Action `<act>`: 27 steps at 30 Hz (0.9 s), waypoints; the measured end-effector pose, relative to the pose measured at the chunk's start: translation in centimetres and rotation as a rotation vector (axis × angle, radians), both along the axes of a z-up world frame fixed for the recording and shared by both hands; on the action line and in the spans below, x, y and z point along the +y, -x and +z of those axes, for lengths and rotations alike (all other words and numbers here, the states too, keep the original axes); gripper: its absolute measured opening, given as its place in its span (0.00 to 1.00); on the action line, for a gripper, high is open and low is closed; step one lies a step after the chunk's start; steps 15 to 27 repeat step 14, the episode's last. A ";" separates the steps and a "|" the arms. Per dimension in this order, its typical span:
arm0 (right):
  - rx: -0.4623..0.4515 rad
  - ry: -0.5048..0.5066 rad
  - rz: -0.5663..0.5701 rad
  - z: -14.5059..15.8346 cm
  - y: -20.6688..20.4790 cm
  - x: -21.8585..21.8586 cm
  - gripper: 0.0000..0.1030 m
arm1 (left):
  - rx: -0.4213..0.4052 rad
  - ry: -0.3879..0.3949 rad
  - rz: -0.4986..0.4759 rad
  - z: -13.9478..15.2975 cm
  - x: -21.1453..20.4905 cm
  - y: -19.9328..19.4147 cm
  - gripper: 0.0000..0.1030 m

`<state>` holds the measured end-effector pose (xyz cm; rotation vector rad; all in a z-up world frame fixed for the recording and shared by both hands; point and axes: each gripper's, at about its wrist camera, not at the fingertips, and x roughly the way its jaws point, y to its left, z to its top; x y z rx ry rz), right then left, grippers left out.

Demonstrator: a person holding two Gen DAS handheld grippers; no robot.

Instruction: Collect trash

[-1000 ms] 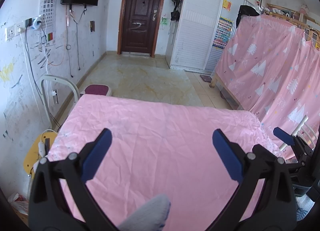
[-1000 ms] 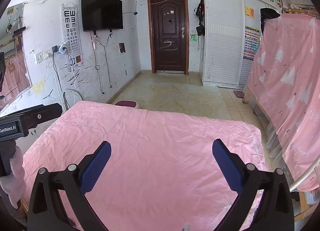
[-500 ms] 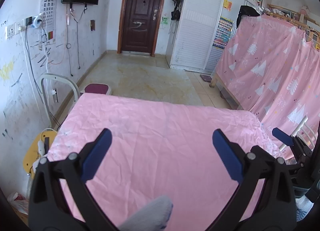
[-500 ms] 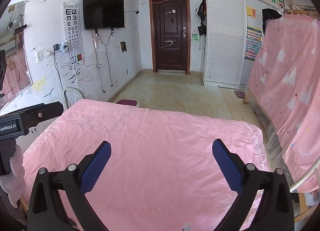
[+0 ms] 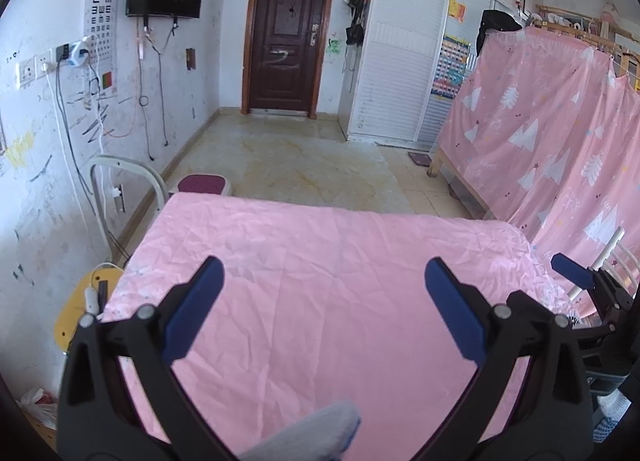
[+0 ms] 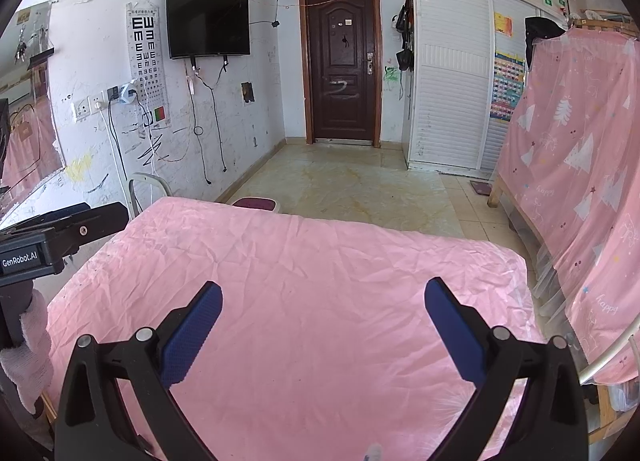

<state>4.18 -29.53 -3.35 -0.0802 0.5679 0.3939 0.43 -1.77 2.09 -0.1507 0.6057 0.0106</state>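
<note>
**Pink bed in a cluttered room**

A bed with a wrinkled pink sheet fills the foreground. Beyond it lie a tiled floor and a dark brown door. A wall-mounted television hangs beside an eye chart; a pink patterned curtain drapes at right.

Pink sheet covers the bed edge to edge — wrinkled, crumpled at the far edge — a grey fabric piece sits at the near edge.
</note>
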 end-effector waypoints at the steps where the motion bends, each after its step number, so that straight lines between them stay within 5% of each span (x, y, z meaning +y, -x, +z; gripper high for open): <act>1: 0.000 0.000 0.000 0.0 0.0 0.0 0.89 | -0.001 0.000 -0.001 0.0 0.0 0.0 0.94; 27: 0.001 0.001 0.001 0.0 0.0 0.1 0.89 | 0.003 0.007 -0.006 0.4 0.1 -0.1 0.94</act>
